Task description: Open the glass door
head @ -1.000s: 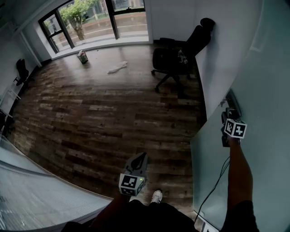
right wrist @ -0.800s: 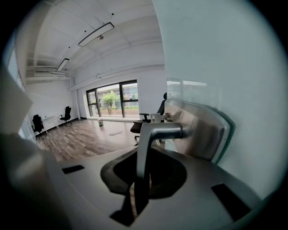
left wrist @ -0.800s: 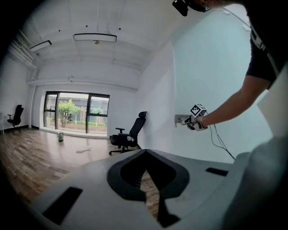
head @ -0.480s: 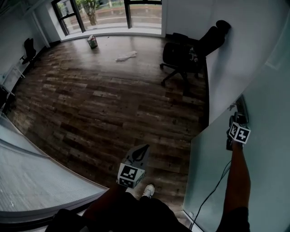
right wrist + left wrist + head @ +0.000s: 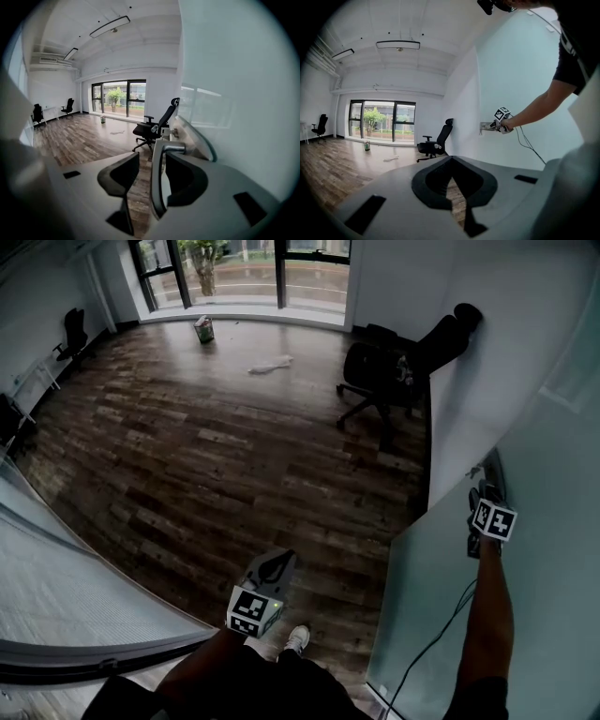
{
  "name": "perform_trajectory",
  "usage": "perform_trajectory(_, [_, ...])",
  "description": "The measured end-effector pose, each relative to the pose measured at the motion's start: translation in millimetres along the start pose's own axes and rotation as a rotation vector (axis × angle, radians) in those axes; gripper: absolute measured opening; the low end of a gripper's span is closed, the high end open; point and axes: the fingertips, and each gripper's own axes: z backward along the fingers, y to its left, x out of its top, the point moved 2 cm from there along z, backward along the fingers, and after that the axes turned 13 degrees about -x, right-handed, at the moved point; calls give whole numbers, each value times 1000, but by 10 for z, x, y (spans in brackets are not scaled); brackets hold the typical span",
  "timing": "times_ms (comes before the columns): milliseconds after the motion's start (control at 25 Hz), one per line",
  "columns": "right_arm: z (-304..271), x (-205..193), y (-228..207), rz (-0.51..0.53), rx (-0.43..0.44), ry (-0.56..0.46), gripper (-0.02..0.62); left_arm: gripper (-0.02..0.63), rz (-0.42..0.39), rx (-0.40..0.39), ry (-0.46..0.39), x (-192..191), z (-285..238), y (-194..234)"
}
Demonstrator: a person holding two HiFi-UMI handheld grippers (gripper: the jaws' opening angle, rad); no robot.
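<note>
The door (image 5: pixel 436 587) is a frosted, pale green glass pane at the floor's (image 5: pixel 206 465) right edge, angled out from the white wall (image 5: pixel 469 381). Only the right claw view shows its curved metal handle (image 5: pixel 157 183), which stands between the opening jaws of the right claw (image 5: pixel 153 159), closer to the right one. The left claw (image 5: pixel 270 573) hangs over the floor. Its own view shows its jaws pressed together, with nothing between them.

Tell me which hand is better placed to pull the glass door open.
Right: the right tongs, jaws opening, straddle the door handle. The left tongs are shut, away from the glass door over the floor.
</note>
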Motion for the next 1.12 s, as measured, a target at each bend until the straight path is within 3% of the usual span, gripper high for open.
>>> perform_trajectory(320, [782,266,-74,13,-151,-285,166,-2,-18,-15,-10,-51,248,-221])
perform_trajectory(480, [1451,216,312,-36,-96,-381,164,-2,-15,-23,-58,-68,409,-275])
perform_trajectory(560, [1830,119,562,-58,-67,-401,127,-2,5,-41,-75,-73,541,-348])
perform_trajectory(760, [2817,-379,1193,-67,-17,-401,17,-2,-1,-70,-96,-184,1067,-579])
perform_trajectory(1120, [4650,-1719,2147,-135,59,-370,15,-2,-36,-115,-99,-577,2278,-1121])
